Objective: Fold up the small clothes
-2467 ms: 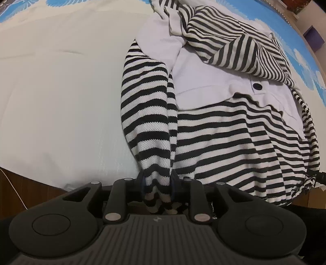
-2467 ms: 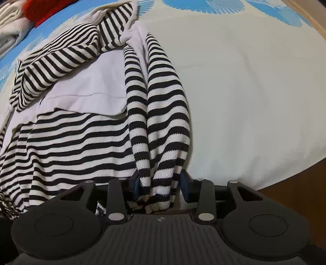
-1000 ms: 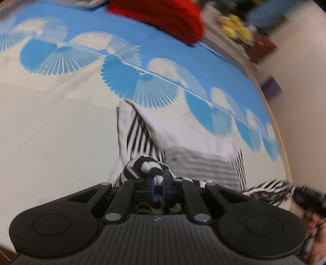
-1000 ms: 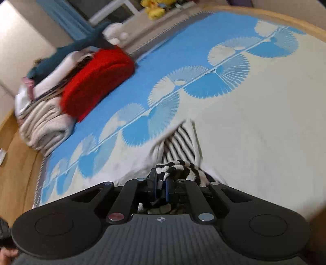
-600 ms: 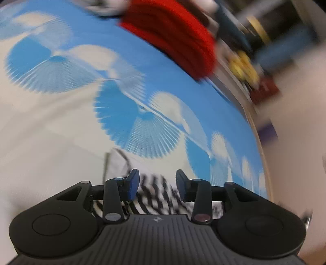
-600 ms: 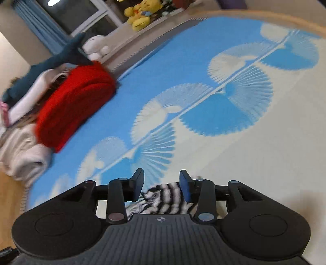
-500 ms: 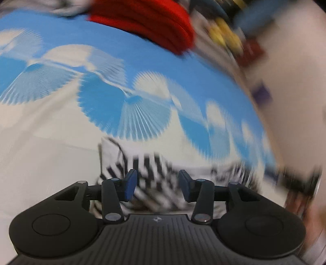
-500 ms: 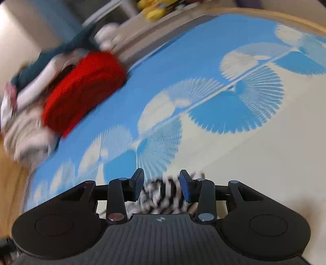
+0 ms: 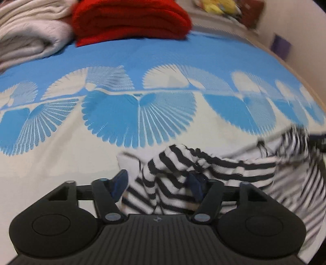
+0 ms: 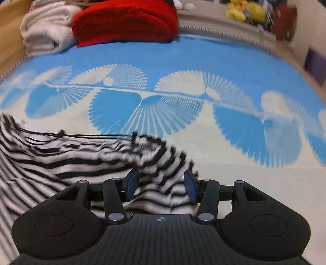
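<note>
A black-and-white striped garment (image 9: 234, 163) lies folded on a bed cover, its bunched sleeve end right in front of my left gripper (image 9: 158, 182). The jaws stand wide open with striped cloth lying loose between them. In the right wrist view the same garment (image 10: 85, 155) spreads to the left, with a thin black drawstring (image 10: 85, 135) along its far edge. My right gripper (image 10: 161, 184) is open too, with striped cloth loose between its blue pads (image 10: 131, 183).
The bed cover (image 9: 142, 114) is cream with blue fan shapes and solid blue farther back. A folded red blanket (image 10: 126, 22) and cream blankets (image 10: 46, 28) are stacked at the far edge. Yellow plush toys (image 10: 246, 10) sit behind on the right.
Both grippers carried the sleeve ends forward over the garment, then opened and let them go. The sleeves now lie loose between open jaws, and both cameras have swung.
</note>
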Demonstrator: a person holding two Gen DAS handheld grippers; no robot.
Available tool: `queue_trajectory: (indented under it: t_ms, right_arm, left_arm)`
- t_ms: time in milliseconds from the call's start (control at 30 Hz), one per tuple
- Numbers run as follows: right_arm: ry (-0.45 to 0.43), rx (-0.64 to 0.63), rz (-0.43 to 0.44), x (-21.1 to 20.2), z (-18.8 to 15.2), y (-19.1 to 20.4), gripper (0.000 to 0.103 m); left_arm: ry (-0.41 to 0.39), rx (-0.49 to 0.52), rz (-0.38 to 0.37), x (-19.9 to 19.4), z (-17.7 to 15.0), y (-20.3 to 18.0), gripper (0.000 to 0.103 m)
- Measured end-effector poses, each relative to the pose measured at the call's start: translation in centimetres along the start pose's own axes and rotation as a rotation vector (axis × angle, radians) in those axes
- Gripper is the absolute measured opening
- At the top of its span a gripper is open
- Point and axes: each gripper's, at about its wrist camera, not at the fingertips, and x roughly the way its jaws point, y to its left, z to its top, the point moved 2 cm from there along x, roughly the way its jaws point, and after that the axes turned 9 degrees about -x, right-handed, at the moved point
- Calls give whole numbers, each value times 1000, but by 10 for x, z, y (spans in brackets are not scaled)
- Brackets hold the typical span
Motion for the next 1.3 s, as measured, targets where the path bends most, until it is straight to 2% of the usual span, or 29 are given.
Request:
queue_trajectory:
  t_ms: [100,133,167,200,233,267,333,400,467,533,633,733,833,933,967,1000,1067,1100,1133,1233,1300]
  right_arm:
    - [-33,-13,18,11,11,4,49]
    - [-30,-14,21,15,13,4,49]
    - [-27,-19,14,19,16,4,39]
    - [-29,-20,14,22,18,5,23]
    - [-43,-1,19,23,23,2,15]
    - [-70,32,23,21,28,-2,14]
    - [-151,121,17,12,41,-13,13]
    - [-229,199,3,5,52,-21,12]
    - [-254,187,-37,10,60,-15,12]
    - [-205,139,-107,26,62,-6,12]
    - [-87,128,-138,63,57,0,12]
    - [60,93,-158,96,43,6,13]
    - [70,85,-168,104,41,8,15]
    - [69,96,-183,98,43,7,34]
    - [61,120,-182,93,42,3,42]
    - [50,163,-168,84,40,-2,44]
    - [28,255,-121,60,37,-16,44]
    - [15,277,-100,47,36,-20,44]
    - [9,286,-91,29,36,-25,44]
    - [-58,270,-85,-31,35,-31,45]
    - [-90,263,-69,-64,22,-34,50]
  left_arm:
    - [15,-67,-26,7,8,1,32]
    - [30,-76,-40,8,10,0,16]
    - [40,-77,-50,11,11,0,7]
    - [35,-78,-45,11,13,2,4]
    - [8,-95,-34,8,17,6,3]
    - [-29,-134,-33,3,21,13,3]
    - [-124,-240,-60,-9,30,28,3]
    - [-183,-268,-62,-13,35,31,3]
    - [-138,-220,-26,-1,35,22,3]
    - [-65,-200,24,20,31,17,3]
    - [-14,-223,37,41,28,17,3]
    - [36,-181,73,58,20,13,6]
    - [19,-116,106,63,14,7,9]
    - [35,-96,106,58,14,7,16]
    - [47,-104,106,55,17,7,24]
    - [55,-124,99,46,20,8,29]
    - [32,-171,34,15,25,14,49]
    - [21,-194,6,-5,26,19,52]
    - [24,-218,-8,-21,26,24,56]
    - [81,-299,-58,-64,16,40,55]
    - [101,-331,-72,-86,-2,49,54]
